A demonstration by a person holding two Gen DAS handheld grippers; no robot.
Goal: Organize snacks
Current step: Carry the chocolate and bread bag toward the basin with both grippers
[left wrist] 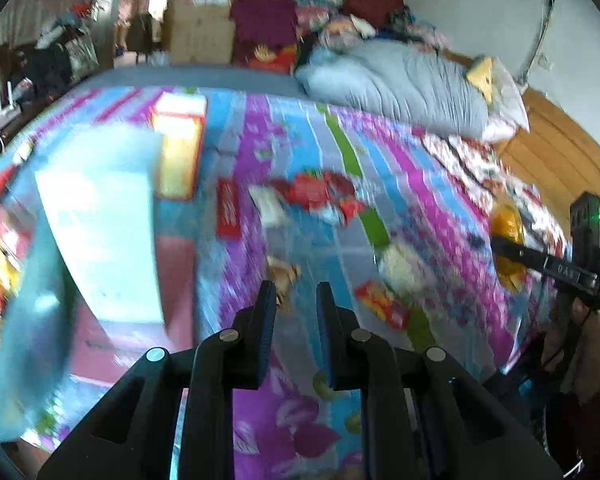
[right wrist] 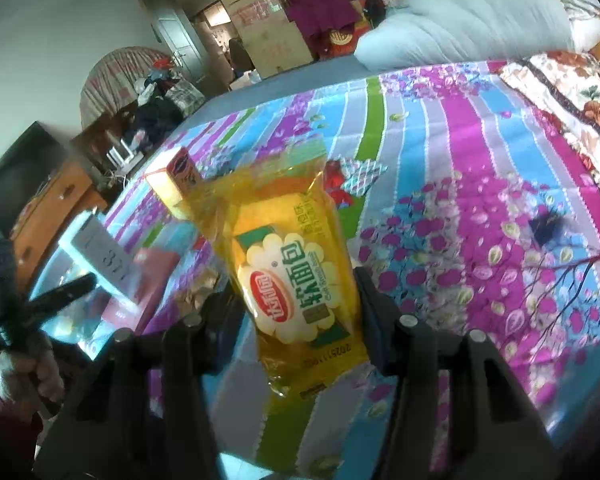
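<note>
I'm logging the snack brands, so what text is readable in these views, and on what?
"软面包" and "Soft Bread": yellow bread packet in the right tongs.
"达利园": its red oval logo.
Date stamp on its lower edge: too blurred.
Red packets on the bedspread: unreadable.

A striped floral bed cover (right wrist: pixel 452 152) carries scattered snack packets (left wrist: pixel 320 192), a yellow box (left wrist: pixel 180 148) and, seemingly, a clear bin (left wrist: pixel 96 232).

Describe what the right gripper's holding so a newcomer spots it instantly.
On the striped floral bedspread, look between the right gripper's black fingers. The yellow see-through soft-bread packet stands there; unlike the red wrappers scattered beyond, it carries a white flower-shaped label with a red oval logo.
</note>
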